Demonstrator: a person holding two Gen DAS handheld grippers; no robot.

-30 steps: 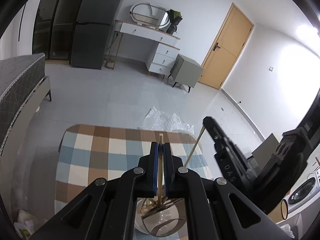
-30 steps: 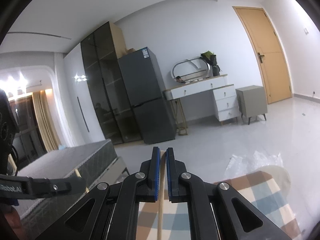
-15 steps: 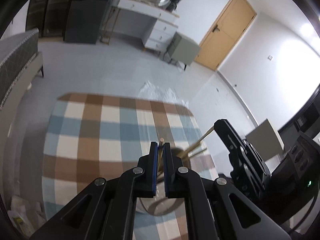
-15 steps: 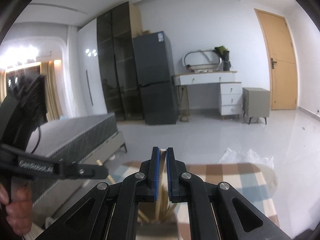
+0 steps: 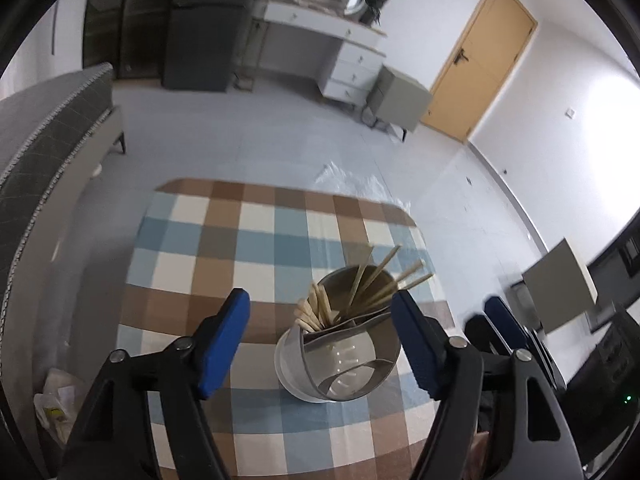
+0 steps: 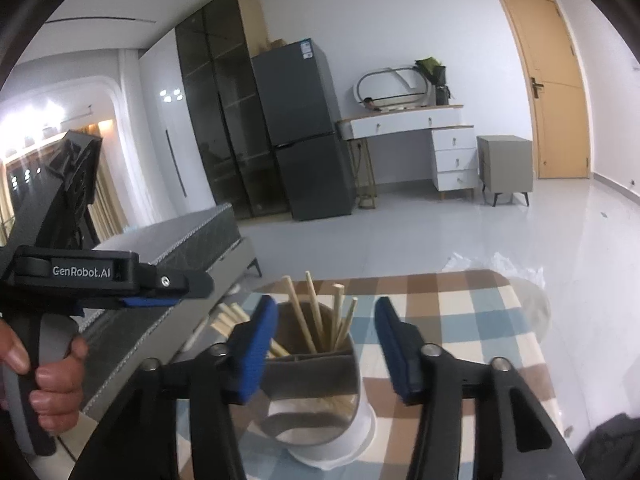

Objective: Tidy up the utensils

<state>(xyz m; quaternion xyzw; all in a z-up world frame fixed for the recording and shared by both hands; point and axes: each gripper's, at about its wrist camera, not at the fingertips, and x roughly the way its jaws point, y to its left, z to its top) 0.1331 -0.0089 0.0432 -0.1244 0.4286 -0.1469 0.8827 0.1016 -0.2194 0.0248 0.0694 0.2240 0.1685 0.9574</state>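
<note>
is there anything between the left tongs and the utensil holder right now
Nothing visible. The left tongs stand open, having just opened, with only checked tablecloth showing in the gap before the utensil holder, where the chopsticks already stand.

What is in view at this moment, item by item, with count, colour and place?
utensil holder: one, grey and white, divided, on the checked table.
chopsticks: several, pale wood, upright in the holder's compartments.
table: one, blue, brown and cream checks.
fridge: one, dark grey, back wall.
dresser: one, white, beside the fridge.
door: one, tan, right.
bed: one, grey, left.
left gripper: black, blue pads, jaws just opened, nothing gripped.
right gripper: same, jaws just opened.
hand: one, on the left gripper's handle.
</note>
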